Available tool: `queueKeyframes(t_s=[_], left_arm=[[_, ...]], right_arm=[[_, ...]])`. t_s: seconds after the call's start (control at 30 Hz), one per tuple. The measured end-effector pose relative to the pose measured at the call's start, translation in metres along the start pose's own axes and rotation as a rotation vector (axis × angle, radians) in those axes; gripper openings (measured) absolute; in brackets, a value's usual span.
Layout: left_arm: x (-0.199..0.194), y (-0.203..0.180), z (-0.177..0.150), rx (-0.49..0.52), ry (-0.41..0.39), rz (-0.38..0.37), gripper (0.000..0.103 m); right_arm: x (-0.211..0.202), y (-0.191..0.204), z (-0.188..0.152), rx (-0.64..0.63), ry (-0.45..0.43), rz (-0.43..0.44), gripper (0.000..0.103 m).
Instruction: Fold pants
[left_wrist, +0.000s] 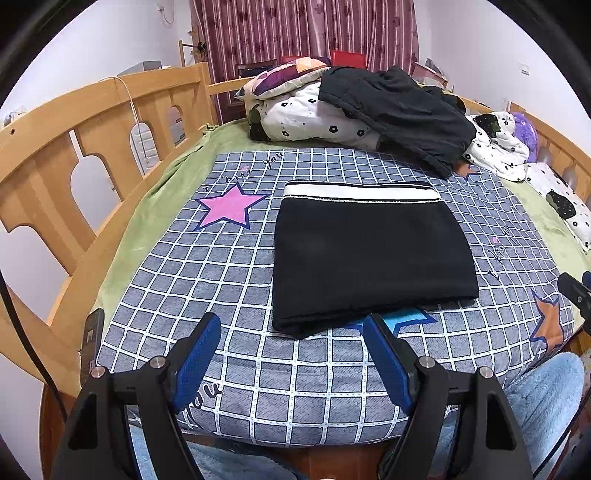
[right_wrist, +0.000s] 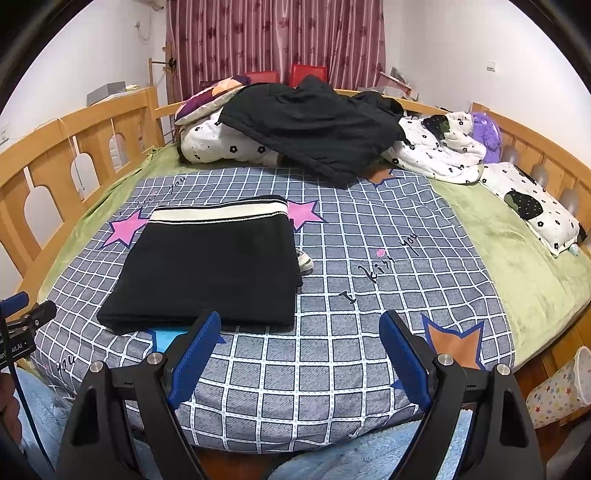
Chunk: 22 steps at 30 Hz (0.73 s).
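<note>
Far left, the wooden bed rail (left_wrist: 55, 155) curves along the edge of the bed, with a green sheet (left_wrist: 147, 206) showing beside it. Over that sheet lies the grey checked blanket (left_wrist: 229, 280), a pink star (left_wrist: 229, 208) printed near its far left corner.

Now the left gripper (left_wrist: 291, 354): it hovers at the near edge of the bed, blue pads spread wide, nothing between them, pointing down at the blanket. Its right finger sits just near the front edge of the pants, not touching as far as the view shows.

Centre stage, the pants (left_wrist: 373, 254): black, folded into a neat flat rectangle, white waistband (left_wrist: 358, 192) on the far side, lying flat on the checked blanket. From the right wrist view the same pants (right_wrist: 210, 266) sit left of centre, with a small bit of white fabric poking out at their right edge.

Beyond them, a heap of dark clothes (left_wrist: 399, 110) drapes over a white flowered quilt (left_wrist: 303, 114), and a maroon curtain (left_wrist: 303, 33) hangs behind.

Moving right, the right gripper (right_wrist: 299, 350) is likewise wide open and empty, held over bare blanket just right of the pants' near corner. An orange star (right_wrist: 452, 341) shows past its right finger, and a star-patterned bin (right_wrist: 561, 391) stands by the bed at far right.
</note>
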<state>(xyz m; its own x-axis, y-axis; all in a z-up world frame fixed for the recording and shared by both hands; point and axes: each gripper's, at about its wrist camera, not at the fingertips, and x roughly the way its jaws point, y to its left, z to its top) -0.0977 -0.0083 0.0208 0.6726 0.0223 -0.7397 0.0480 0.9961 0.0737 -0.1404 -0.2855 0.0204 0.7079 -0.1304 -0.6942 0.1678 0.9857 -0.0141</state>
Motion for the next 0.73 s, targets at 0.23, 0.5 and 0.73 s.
queueKeyframes(t_s=[0.23,0.5,0.73], left_arm=[[0.0,0.0,0.0,-0.003,0.001,-0.001,0.078],[-0.002,-0.003,0.0,-0.005,-0.001,0.0,0.078],[-0.004,-0.012,0.006,-0.007,-0.009,0.01,0.078]], right_arm=[[0.001,-0.002,0.001,0.004,0.005,-0.004,0.087],[0.002,0.0,0.001,0.006,0.008,-0.005,0.087],[0.004,0.001,0.001,0.007,0.014,-0.003,0.087]])
